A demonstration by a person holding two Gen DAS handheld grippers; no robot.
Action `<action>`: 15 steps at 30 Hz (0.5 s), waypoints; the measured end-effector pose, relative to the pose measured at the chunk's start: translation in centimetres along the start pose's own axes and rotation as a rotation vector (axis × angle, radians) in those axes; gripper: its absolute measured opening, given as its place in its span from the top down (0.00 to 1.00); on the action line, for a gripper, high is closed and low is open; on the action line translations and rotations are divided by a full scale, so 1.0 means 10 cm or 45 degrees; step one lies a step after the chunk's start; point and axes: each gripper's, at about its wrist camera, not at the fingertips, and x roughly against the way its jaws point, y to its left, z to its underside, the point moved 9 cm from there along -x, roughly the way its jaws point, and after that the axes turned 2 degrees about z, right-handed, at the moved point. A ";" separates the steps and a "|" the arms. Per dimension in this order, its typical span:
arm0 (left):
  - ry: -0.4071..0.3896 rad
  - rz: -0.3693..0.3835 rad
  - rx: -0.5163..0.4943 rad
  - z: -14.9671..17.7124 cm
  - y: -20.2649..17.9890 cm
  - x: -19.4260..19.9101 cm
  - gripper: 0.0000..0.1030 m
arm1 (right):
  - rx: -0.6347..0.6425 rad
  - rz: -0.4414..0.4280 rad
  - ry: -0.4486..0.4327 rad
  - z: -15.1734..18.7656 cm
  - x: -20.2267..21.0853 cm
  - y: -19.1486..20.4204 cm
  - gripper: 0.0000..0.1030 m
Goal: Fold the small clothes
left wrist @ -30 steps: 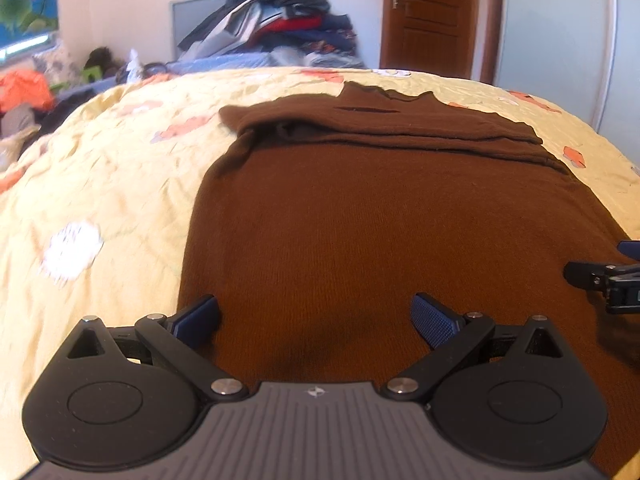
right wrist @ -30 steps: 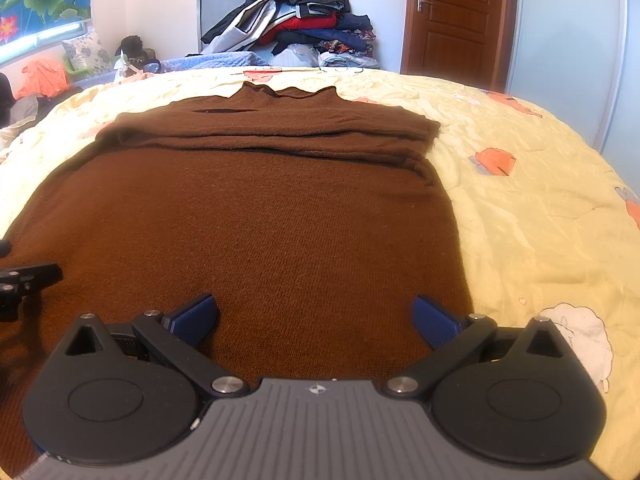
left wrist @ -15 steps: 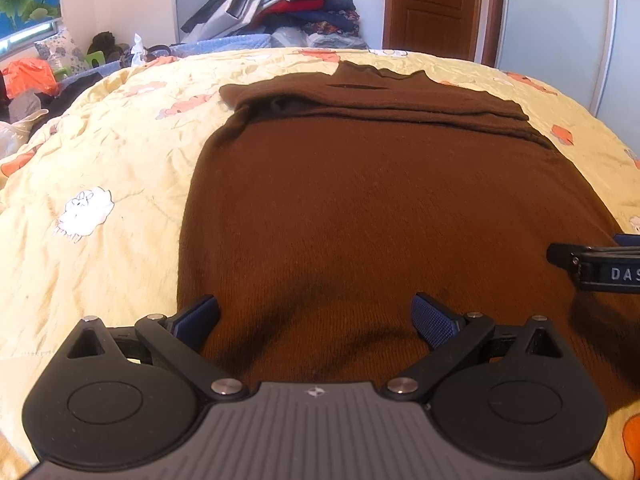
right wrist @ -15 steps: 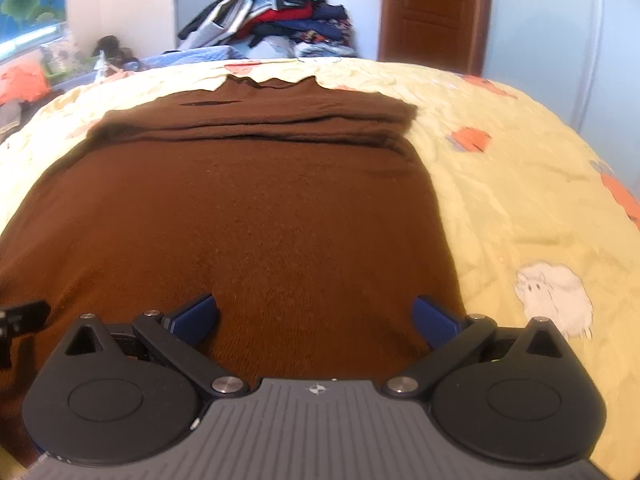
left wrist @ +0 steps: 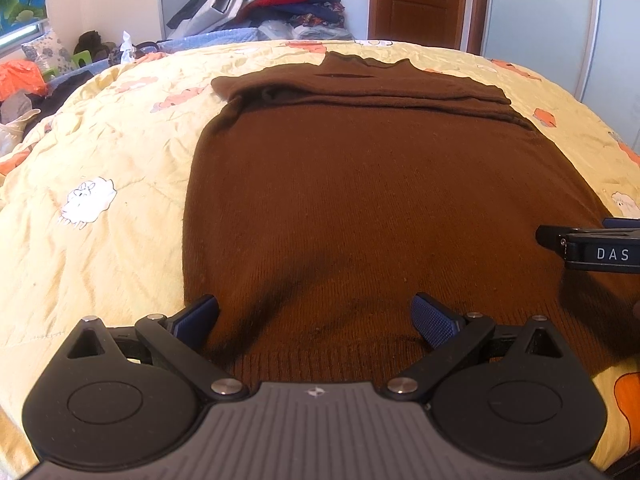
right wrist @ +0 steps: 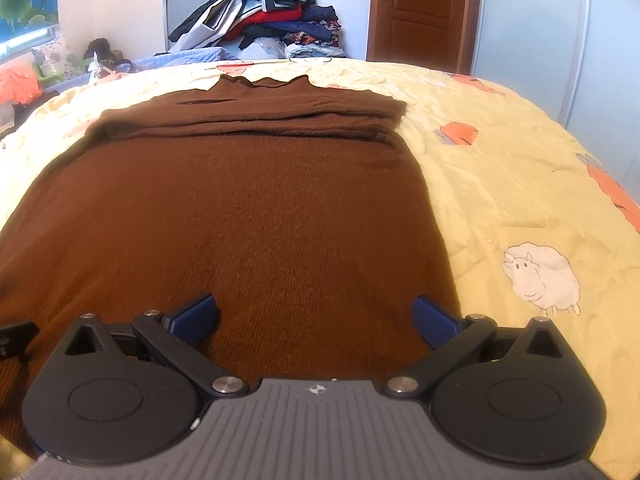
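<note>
A brown knit sweater (left wrist: pixel 360 200) lies flat on the yellow bedspread (left wrist: pixel 100 160), collar at the far end, both sleeves folded across the chest. It also shows in the right wrist view (right wrist: pixel 248 208). My left gripper (left wrist: pixel 316 316) is open and empty over the sweater's near hem, at its left part. My right gripper (right wrist: pixel 316 316) is open and empty over the hem's right part. The right gripper's side shows at the right edge of the left wrist view (left wrist: pixel 592 244). A bit of the left gripper shows in the right wrist view (right wrist: pixel 16 336).
A pile of clothes (right wrist: pixel 264 12) sits beyond the bed's far end. A wooden door (right wrist: pixel 416 8) and a sliding wardrobe (right wrist: pixel 560 32) stand at the back right. Clutter lies off the bed's left side (left wrist: pixel 24 84).
Both grippers have drawn back toward the sweater's near hem and dropped lower. Both stayed open. The sweater has not moved.
</note>
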 end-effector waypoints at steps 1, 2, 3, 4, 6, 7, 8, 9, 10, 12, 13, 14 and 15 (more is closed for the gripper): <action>0.001 0.000 0.001 0.00 0.00 0.01 0.00 | 0.000 0.000 0.001 0.01 0.01 0.00 0.00; 0.002 0.001 0.002 0.01 0.00 0.01 0.00 | 0.000 -0.001 0.002 0.01 0.01 0.00 0.00; 0.004 0.002 0.003 0.01 0.01 0.02 0.00 | 0.001 -0.003 0.001 0.01 0.02 -0.01 0.00; 0.009 0.004 0.002 0.02 0.01 0.02 0.00 | 0.001 -0.004 0.000 0.02 0.03 -0.01 0.00; 0.014 0.007 -0.002 0.03 0.01 0.04 0.00 | 0.004 -0.008 0.000 0.04 0.05 -0.01 0.00; 0.016 0.007 -0.001 0.04 0.01 0.05 0.00 | 0.006 -0.010 0.001 0.05 0.06 -0.01 0.00; 0.017 0.009 0.002 0.04 0.02 0.06 0.00 | 0.007 -0.013 0.003 0.06 0.08 -0.01 0.00; 0.020 0.011 0.006 0.05 0.03 0.07 0.00 | 0.008 -0.015 0.003 0.07 0.09 -0.01 0.00; 0.022 0.012 0.010 0.06 0.04 0.07 0.00 | 0.010 -0.017 0.002 0.09 0.11 -0.01 0.00; 0.025 0.013 0.010 0.06 0.05 0.09 0.00 | 0.012 -0.020 -0.002 0.11 0.13 -0.01 0.00; 0.022 0.014 0.003 0.07 0.05 0.10 0.00 | 0.013 -0.021 -0.002 0.12 0.15 -0.01 0.00; 0.019 0.012 -0.006 0.07 0.05 0.11 0.00 | 0.016 -0.022 0.000 0.13 0.16 0.00 0.00; 0.016 0.010 -0.014 0.07 0.06 0.13 0.00 | 0.019 -0.025 0.004 0.13 0.17 0.00 0.00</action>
